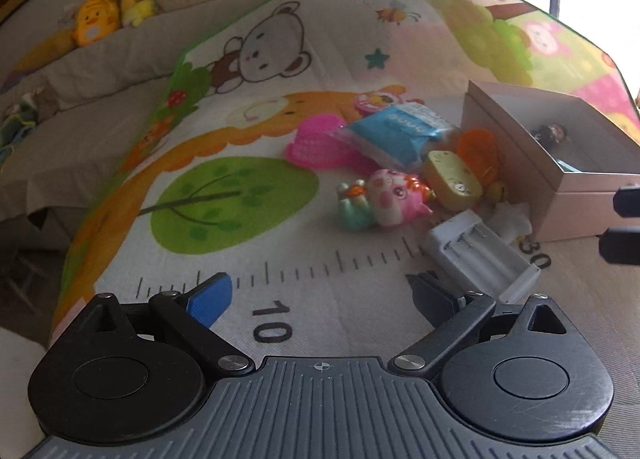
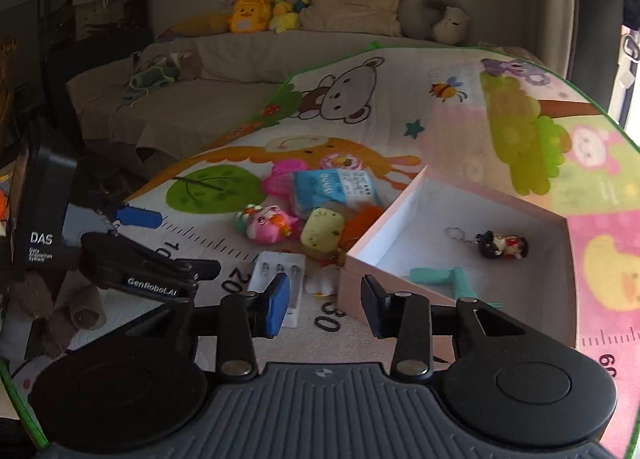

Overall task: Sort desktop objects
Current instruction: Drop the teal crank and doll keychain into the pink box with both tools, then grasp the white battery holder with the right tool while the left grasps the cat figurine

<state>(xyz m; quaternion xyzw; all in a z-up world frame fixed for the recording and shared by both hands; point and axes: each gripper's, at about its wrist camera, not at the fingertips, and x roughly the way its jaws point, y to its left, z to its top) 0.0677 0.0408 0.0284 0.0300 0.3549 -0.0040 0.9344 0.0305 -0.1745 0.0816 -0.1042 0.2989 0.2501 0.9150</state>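
On the mat (image 2: 400,107), left of the box (image 2: 460,219) holding a keychain (image 2: 502,245), toys (image 2: 268,223) lie heaped while both the left gripper (image 1: 324,295) and right gripper (image 2: 326,305) hover spread, empty.

Box (image 2: 400,215) sits on the play mat (image 2: 460,131), toward its right side. In the box: figurine keychain (image 2: 502,245) mid-floor, L-shaped piece (image 2: 444,277) at the near wall. Left of the box, a pile: pig toy (image 2: 266,223), tin (image 2: 322,233), packet (image 2: 336,189) behind them, basket (image 2: 280,179) further back. Battery charger (image 2: 280,279) nearest the mat's front edge.
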